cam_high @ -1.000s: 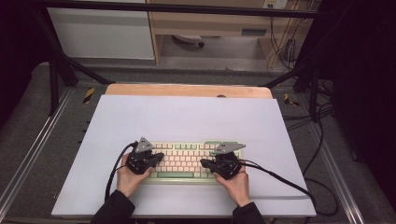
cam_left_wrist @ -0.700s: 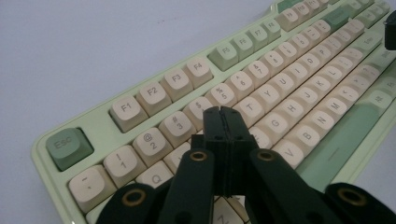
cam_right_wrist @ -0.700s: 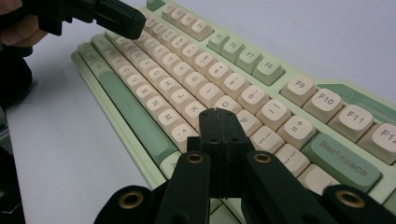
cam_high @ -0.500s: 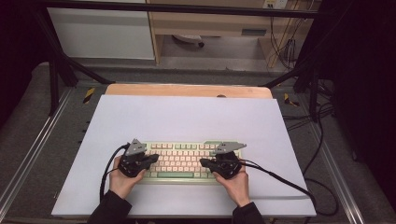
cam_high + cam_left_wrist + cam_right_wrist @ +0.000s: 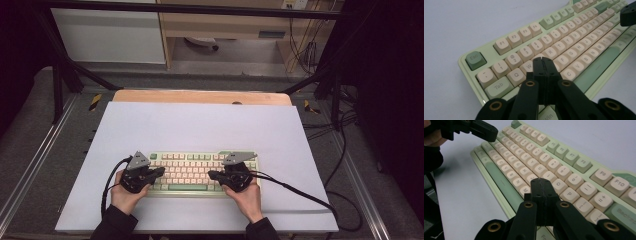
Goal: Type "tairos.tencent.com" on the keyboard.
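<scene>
One keyboard [image 5: 195, 171] on the tabletop [image 5: 200, 125], and two grippers over it, one in each hand. The keyboard sits at the near middle of the pale lilac sheet, long side towards the person, flat and square to the edge.

Left gripper [image 5: 159, 171] hovers over the left end of the keys, its tip in above the letter rows near W and the keys below it. Jaws pressed together there, pad against pad, nothing between them. Right gripper [image 5: 212, 175] is the same story on the right half: jaws clenched on nothing, tip over the keys just below O and P.

Each gripper is black, matte, hard plastic by the look of it, with brass-coloured rings at the pivots, a grey three-cornered plate on top and one black cable trailing off.

The keyboard has a mint-green case, smooth and slightly glossy, with rounded corners. Keycaps are mostly cream, squarish with softened edges and dished tops. Green caps break it up: Esc [image 5: 475, 60], a block of function keys, the long spacebar [image 5: 500, 181], Backspace.

Beyond the sheet, one strip of bare wood [image 5: 200, 96] shows along the far edge.
</scene>
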`<state>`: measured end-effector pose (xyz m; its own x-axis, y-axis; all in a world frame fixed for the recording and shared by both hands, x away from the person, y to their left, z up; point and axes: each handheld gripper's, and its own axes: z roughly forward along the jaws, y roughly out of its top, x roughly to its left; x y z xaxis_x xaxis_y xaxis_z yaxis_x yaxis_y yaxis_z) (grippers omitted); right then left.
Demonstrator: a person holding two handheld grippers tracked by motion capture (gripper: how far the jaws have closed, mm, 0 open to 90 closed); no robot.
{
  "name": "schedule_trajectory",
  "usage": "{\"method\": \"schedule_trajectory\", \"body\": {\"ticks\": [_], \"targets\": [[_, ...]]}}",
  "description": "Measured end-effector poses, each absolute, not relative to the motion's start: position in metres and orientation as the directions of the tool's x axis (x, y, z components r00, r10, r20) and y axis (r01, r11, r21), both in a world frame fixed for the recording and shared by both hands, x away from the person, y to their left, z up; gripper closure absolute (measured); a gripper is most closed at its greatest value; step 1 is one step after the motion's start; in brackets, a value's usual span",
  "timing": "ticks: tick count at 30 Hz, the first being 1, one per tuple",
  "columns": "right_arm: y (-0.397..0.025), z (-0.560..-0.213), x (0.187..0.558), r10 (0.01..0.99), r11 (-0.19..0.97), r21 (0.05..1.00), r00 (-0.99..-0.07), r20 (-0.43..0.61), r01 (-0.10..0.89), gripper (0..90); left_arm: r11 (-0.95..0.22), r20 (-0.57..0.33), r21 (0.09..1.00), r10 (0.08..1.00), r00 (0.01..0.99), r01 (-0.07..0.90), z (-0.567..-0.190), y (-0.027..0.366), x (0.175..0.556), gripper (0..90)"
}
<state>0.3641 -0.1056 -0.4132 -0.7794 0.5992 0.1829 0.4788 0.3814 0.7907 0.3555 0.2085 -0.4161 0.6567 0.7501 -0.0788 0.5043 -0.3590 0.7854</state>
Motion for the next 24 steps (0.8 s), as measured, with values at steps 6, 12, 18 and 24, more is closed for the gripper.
{"method": "schedule_trajectory", "body": {"ticks": [6,12,18,24], "targets": [[-0.094,-0.415,0.364,0.584,0.393,0.788,-0.79,0.183,0.474,90.0,-0.354,-0.088,0.786,0.747,0.659,0.507,-0.416,0.21,0.355,90.0],[-0.081,-0.418,0.366,0.576,0.396,0.785,-0.795,0.193,0.477,90.0,-0.347,-0.093,0.789,0.749,0.656,0.508,-0.416,0.213,0.354,90.0],[-0.07,-0.422,0.367,0.567,0.406,0.779,-0.8,0.196,0.478,90.0,-0.344,-0.091,0.791,0.751,0.653,0.505,-0.415,0.214,0.355,90.0],[-0.063,-0.426,0.369,0.563,0.413,0.774,-0.803,0.197,0.479,90.0,-0.343,-0.093,0.791,0.751,0.654,0.507,-0.415,0.215,0.355,90.0]]}}
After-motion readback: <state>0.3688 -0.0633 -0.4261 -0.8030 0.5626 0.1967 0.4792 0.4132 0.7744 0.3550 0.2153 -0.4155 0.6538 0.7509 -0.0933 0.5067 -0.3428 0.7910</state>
